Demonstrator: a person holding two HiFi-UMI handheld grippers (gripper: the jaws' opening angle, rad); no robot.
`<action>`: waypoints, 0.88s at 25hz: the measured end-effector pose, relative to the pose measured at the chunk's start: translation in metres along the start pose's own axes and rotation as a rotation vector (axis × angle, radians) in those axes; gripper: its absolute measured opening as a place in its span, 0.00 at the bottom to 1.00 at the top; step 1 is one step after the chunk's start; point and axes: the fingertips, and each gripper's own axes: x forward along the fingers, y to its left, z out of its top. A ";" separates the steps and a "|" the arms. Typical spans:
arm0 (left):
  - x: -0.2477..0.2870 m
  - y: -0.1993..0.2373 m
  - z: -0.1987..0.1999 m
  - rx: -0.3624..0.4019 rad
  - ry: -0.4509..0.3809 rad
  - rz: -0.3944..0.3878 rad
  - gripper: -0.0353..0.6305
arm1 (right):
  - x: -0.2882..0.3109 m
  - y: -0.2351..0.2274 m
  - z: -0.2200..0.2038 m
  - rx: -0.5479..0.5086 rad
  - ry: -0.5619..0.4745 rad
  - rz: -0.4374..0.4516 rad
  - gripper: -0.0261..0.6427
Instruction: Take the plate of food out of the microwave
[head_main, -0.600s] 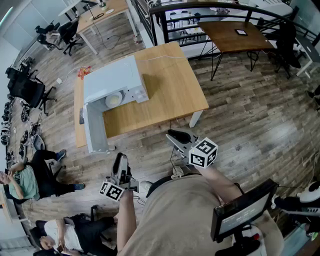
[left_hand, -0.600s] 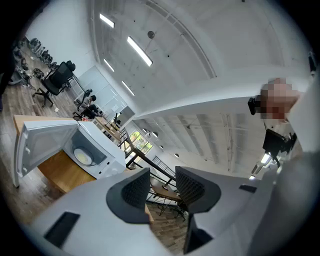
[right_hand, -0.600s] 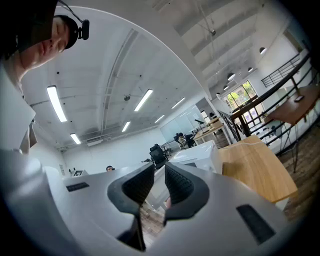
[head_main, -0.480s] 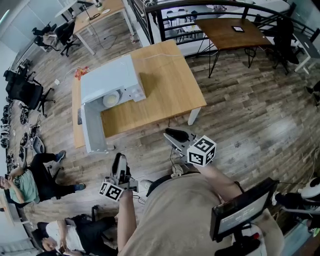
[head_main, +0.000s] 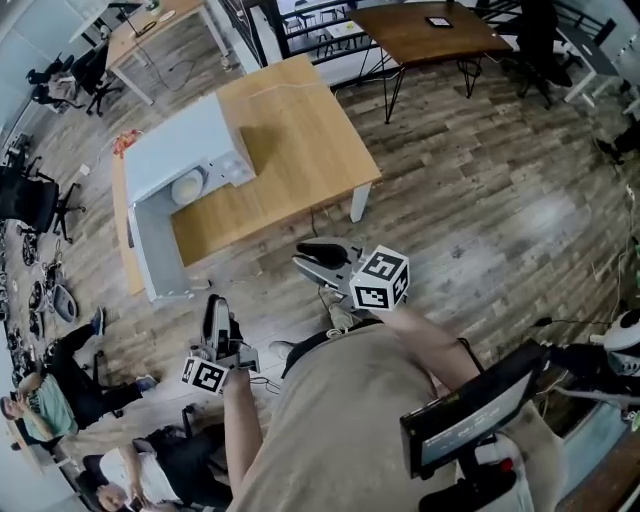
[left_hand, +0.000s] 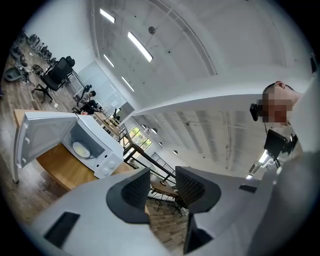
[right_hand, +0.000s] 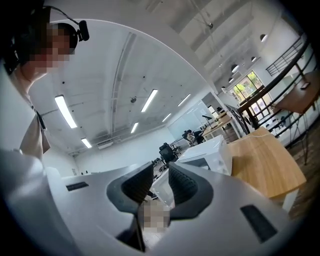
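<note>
Jaws of my left gripper (left_hand: 162, 179) stand released, spread wide, with only air and the distant room between them. Those of my right gripper (right_hand: 161, 174) are drawn close, leaving a narrow slit, and grasp nothing. Both tools are held level, close to my body and well apart from the work.

Head view: the light wooden table (head_main: 300, 130) stands ahead of me across a strip of wood-plank floor (head_main: 480, 190). On its left part rests the white box-shaped microwave (head_main: 175, 145), with its white door (head_main: 150, 250) swung open toward me.

Left gripper view: the pale round plate of food (left_hand: 80, 149) lies flat on the cavity floor inside the microwave, untouched. What the food is cannot be made out at this range.

Step in hand, as I judge it: the approach. The door is already open, so no opening step remains, and the plate has not yet been reached. The next move calls for closing the distance to the table. One gripper, jaws apart, then goes level into the cavity so that the plate's rim passes between the jaws, which clench on it. The left gripper is spread for this; the right would first need to open. The open door flanks the cavity's left side, so I should enter from the front and keep the plate flat while drawing it out.
</note>
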 end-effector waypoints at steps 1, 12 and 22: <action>0.000 -0.001 -0.001 0.000 0.005 -0.001 0.29 | -0.001 0.002 0.001 0.002 -0.003 0.006 0.16; 0.003 -0.010 -0.021 -0.067 0.053 -0.022 0.06 | -0.024 0.010 -0.012 0.030 0.006 0.012 0.26; 0.000 -0.011 -0.039 -0.125 0.085 -0.008 0.06 | -0.038 0.000 -0.027 0.056 0.029 -0.059 0.26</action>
